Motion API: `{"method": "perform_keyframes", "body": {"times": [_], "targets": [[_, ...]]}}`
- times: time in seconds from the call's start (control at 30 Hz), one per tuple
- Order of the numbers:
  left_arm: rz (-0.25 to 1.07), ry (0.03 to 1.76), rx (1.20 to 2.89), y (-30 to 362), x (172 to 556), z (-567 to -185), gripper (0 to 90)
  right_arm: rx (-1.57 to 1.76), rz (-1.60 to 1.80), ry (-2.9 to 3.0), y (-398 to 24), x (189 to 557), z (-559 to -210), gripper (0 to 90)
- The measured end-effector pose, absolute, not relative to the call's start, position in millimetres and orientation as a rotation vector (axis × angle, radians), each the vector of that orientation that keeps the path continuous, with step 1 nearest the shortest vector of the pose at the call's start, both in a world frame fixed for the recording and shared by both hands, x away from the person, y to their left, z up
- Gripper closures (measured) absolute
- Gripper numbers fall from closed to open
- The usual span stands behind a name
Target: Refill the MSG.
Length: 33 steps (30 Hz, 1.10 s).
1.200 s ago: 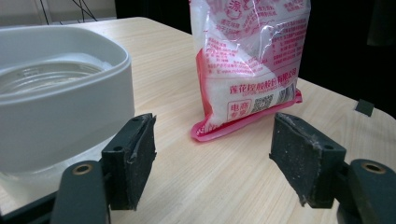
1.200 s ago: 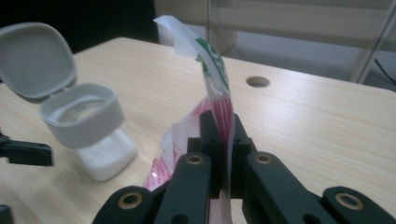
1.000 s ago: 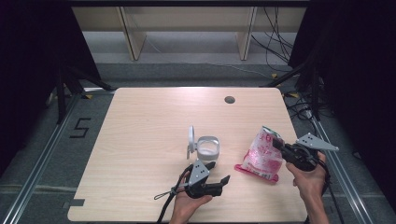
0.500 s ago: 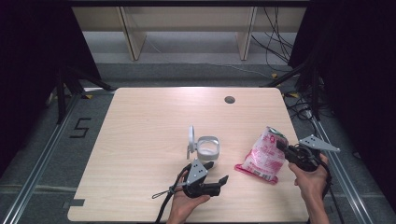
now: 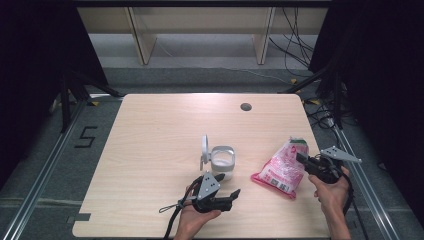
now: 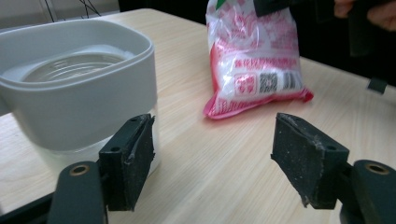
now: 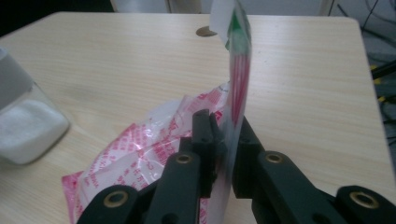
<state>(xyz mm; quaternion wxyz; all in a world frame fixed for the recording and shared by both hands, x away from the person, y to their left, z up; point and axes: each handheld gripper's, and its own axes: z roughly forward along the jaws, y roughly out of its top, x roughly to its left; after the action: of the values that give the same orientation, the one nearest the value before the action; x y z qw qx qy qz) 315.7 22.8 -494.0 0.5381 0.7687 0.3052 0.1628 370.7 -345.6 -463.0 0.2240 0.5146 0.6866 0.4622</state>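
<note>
Bag: pink plastic bag [image 5: 283,169] is lying at the right part of the table [image 5: 150,150], with its bottom on the wood and its top edge lifted up; it is probably held by this edge so that it can be tilted toward the container.
Right gripper: right gripper [image 7: 223,140] is pinching the thin top flap of the bag; the jaws have just been opening a little, but the film is seen pressed between them, so the grip is judged as a loosening one.
Left gripper: left gripper [image 6: 212,154] is spread wide with nothing between the pads; it is held low, just beside the container, perhaps to be ready for steadying it.
Container: white container [image 5: 221,161] stands near the table middle, with its lid [image 5: 204,148] turned up at the left side, so the mouth is free for filling; white powder is seen inside through the wall [image 7: 25,128].
Hidden parts: print on the bag is too small to be read; whether the bag top is already cut open cannot be told, because the flap is blurred and seen edge-on in the right gripper view.
Cut off: container's left side is cropped in the left gripper view.
</note>
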Motion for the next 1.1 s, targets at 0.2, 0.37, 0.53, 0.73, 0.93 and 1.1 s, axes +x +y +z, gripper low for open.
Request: {"method": "perform_keyframes", "body": {"times": [0.2,0.37,0.53,0.73,0.93,1.1], "targets": [[0.395,0.727,1.833,31.6,313.5,-494.5,28.9,1.393,1.157,1.935,-345.6,372.6,-467.5,76.3],[0.396,0.723,1.832,37.0,313.2,-492.9,28.8,1.445,1.128,1.905,-341.0,370.5,-467.7,68.2],[0.423,0.734,1.848,47.5,313.7,-489.8,28.7,1.501,1.126,1.875,-342.3,369.9,-470.7,58.5],[0.427,0.766,1.809,69.0,316.5,-484.1,28.9,1.496,1.131,1.868,-347.2,370.6,-472.2,49.3],[0.420,0.784,1.774,79.8,318.3,-483.5,30.4,1.506,1.105,1.862,-347.0,366.3,-470.8,47.4],[0.431,0.795,1.780,87.0,320.8,-482.5,31.0,1.578,1.113,1.828,-345.2,361.2,-469.2,45.3]]}}
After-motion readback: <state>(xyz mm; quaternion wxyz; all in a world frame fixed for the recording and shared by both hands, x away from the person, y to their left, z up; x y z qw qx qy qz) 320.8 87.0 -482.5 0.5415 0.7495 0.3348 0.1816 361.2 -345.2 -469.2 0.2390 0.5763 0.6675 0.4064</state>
